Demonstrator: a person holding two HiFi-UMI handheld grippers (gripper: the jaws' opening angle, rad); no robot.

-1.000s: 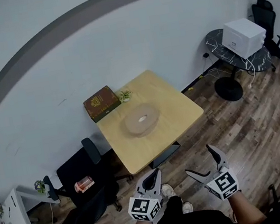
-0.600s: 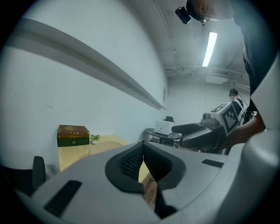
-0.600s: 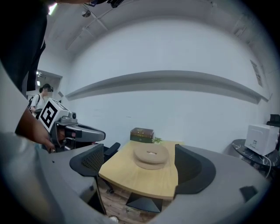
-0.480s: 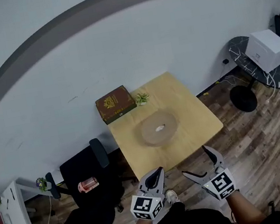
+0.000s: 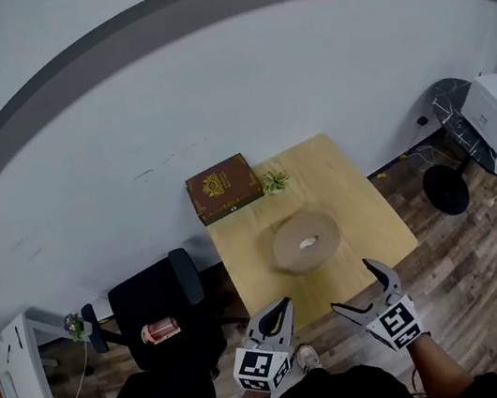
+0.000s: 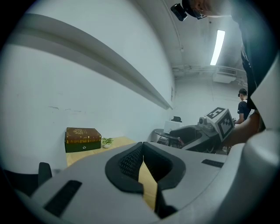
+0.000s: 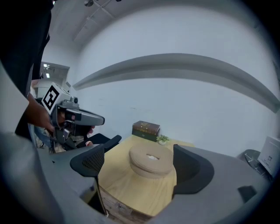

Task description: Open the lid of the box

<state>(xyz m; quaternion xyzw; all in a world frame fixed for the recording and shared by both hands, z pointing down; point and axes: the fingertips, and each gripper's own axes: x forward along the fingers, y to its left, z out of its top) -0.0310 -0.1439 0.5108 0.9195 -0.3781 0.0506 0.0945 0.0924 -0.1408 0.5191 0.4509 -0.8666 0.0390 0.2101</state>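
The person is closing in on the counter (image 5: 365, 211), which is sitting nearer than a second ago. The brown box (image 5: 223, 188) is lying at its far left corner, lid down, well out of reach. The left tongs (image 5: 278, 312) are pressing together, empty; the right tongs (image 5: 355, 287) are gaping apart, empty.

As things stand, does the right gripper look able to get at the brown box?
Probably not yet. The right gripper hangs open off the table's near edge; the brown box sits at the far corner by the wall, beyond the round woven piece. The way over looks free.
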